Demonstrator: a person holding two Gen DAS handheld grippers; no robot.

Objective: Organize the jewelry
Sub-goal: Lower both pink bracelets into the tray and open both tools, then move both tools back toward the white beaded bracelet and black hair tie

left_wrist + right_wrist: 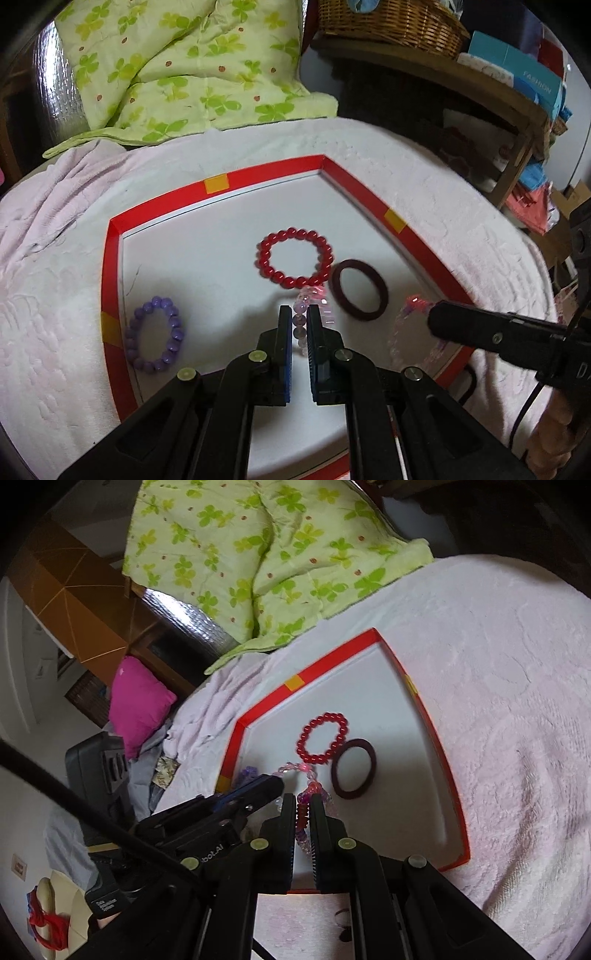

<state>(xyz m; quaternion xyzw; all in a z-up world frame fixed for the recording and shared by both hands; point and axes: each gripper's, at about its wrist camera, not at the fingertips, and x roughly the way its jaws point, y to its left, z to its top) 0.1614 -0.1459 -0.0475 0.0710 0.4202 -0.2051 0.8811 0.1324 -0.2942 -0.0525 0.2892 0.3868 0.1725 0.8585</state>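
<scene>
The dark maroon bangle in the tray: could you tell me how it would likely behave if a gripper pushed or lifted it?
The dark maroon bangle looks like one solid ring, so probably stiff, unlike the red bead bracelet beside it. Lying flat on the tray's smooth white floor, it would likely slide when pushed. Its rounded, smooth-looking band might slip in the jaws.

1 red-rimmed tray (218, 183), 3 beaded bracelets (294, 257), 1 dark bangle (359, 290), 2 claws (298, 314)

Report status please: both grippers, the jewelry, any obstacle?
Left gripper and right gripper both shut on pink beaded bracelet, above red-rimmed tray. Red bracelet, dark bangle just beyond it.
</scene>
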